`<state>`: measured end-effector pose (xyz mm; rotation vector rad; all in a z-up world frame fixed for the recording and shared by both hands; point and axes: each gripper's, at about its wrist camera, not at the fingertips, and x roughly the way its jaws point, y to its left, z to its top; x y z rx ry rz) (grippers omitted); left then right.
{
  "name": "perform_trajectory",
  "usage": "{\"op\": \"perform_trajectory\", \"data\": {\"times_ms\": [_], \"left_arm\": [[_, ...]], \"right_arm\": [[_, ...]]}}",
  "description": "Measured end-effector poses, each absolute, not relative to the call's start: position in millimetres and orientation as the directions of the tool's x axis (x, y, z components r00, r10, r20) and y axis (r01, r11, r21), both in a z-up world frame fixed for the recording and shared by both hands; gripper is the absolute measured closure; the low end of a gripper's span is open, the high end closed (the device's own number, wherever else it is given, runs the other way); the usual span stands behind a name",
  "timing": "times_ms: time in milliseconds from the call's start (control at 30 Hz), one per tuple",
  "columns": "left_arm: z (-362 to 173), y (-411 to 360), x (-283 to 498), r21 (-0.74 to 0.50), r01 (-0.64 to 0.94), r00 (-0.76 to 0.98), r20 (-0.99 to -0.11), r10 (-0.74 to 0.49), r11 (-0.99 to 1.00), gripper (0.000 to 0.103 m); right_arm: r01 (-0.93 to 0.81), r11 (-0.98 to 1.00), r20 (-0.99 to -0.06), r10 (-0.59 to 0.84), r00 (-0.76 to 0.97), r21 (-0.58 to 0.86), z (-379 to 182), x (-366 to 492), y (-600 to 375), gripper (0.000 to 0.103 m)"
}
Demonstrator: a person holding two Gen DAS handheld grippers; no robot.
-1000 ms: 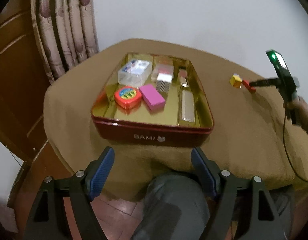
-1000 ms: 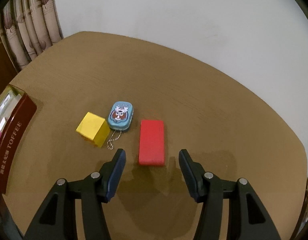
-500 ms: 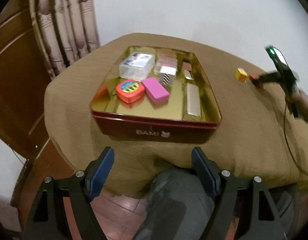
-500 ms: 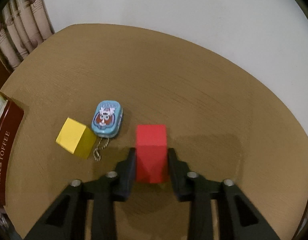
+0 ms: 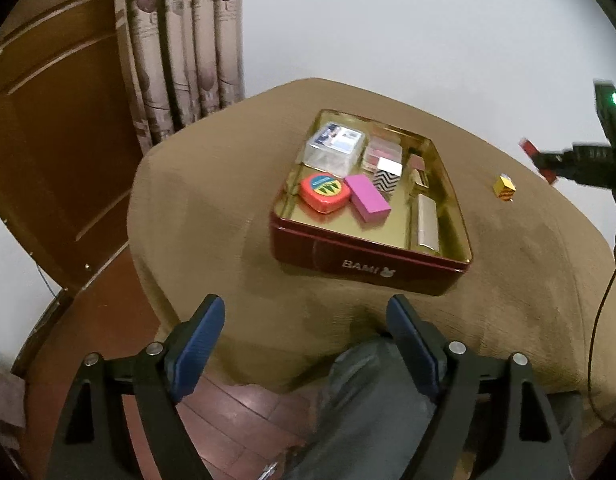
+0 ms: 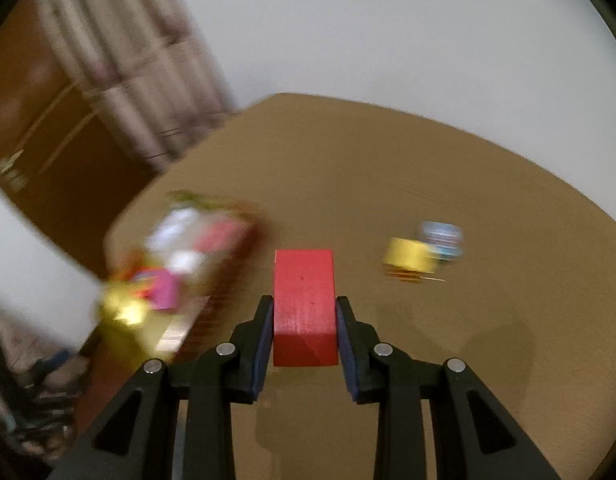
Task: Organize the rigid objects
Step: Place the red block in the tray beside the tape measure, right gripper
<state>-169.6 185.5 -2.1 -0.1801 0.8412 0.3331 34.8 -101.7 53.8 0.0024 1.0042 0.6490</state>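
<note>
A red block is off the brown table, with my right gripper shut on its sides. In the left wrist view that gripper hangs at the far right with the red block in it. Behind it on the table lie a yellow cube and a small blue tin. The open red tin holds a pink block, a red tape measure, a clear box and other small items. My left gripper hovers off the table's near edge, jaws opening, nothing between them.
The table is covered with a brown cloth that hangs over its edge. A curtain and a wooden door stand at the left. A person's grey trouser leg is below the left gripper. The right wrist view is motion-blurred.
My right gripper shut on the red block, lifted it and swung left towards the red tin. The left gripper shifted left, so the tin now sits further right in its view.
</note>
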Motion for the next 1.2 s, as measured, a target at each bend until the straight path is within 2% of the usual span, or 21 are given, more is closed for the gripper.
{"op": "perform_trajectory", "data": {"times_ms": [167,367,533,733,933,1200], "left_arm": [[2,191,-176,-0.015,-0.372,0.632,-0.736,0.242,0.928,0.021],[-2,203,-175,-0.056,-0.384,0.617,-0.758,0.211,0.922,0.018],[-6,207,-172,-0.091,-0.377,0.608,-0.775,0.173,0.922,0.018],[-7,203,-171,-0.094,-0.358,0.610,-0.777,0.156,0.929,0.018],[-11,199,-168,-0.081,-0.342,0.599,-0.786,0.151,0.936,0.018],[-12,198,-168,-0.080,-0.339,0.593,-0.792,0.147,0.937,0.018]], "right_arm": [[-0.657,0.664,-0.786,0.594,0.172,0.357,46,10,28,0.073],[-0.747,0.576,-0.841,0.539,0.041,0.333,9,-12,125,0.073],[-0.803,0.532,-0.884,0.468,0.013,0.269,-15,-15,162,0.073],[-0.846,0.466,-0.908,0.417,-0.048,0.258,-28,-5,187,0.073],[-0.875,0.438,-0.923,0.384,-0.028,0.209,-45,-10,216,0.073],[-0.851,0.471,-0.884,0.467,0.016,0.233,-40,-8,200,0.071]]}}
